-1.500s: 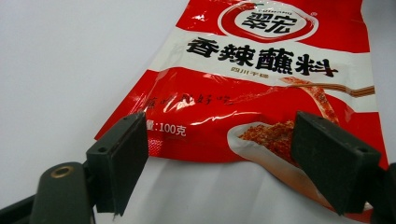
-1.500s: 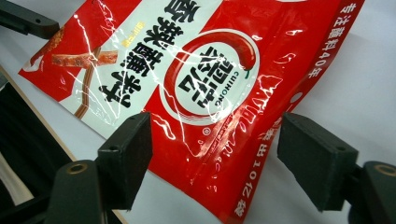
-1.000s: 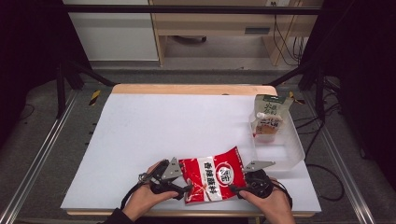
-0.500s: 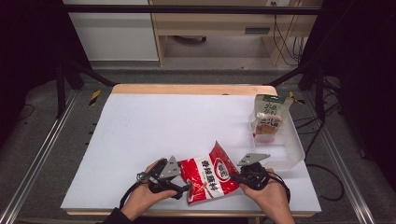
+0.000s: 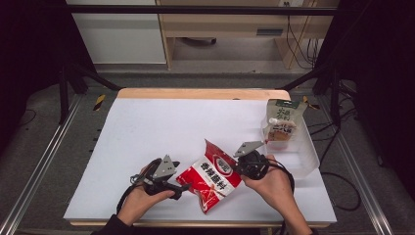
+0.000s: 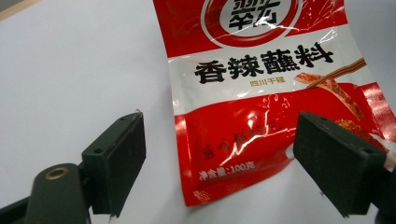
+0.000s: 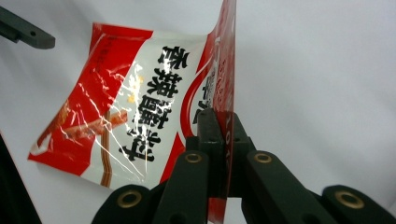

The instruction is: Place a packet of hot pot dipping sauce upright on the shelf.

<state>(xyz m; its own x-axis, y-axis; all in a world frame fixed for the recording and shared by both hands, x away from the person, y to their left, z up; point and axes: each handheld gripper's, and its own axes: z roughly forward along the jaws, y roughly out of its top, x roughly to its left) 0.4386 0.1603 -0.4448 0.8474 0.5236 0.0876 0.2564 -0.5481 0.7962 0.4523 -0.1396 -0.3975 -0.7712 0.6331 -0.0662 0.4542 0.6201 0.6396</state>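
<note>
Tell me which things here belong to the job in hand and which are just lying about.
In the job:
- red sauce packet, one edge lifted
- right tongs, clamped on that lifted edge
- left tongs, open either side of the packet's other end

Lying about:
- clear plastic tub at the table's right edge
- green and white pouch standing in it
- white table

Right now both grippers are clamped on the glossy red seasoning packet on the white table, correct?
Not quite. The right gripper is clamped on the glossy red seasoning packet's edge, but the left gripper view shows the left gripper open, its pads off the packet.
</note>
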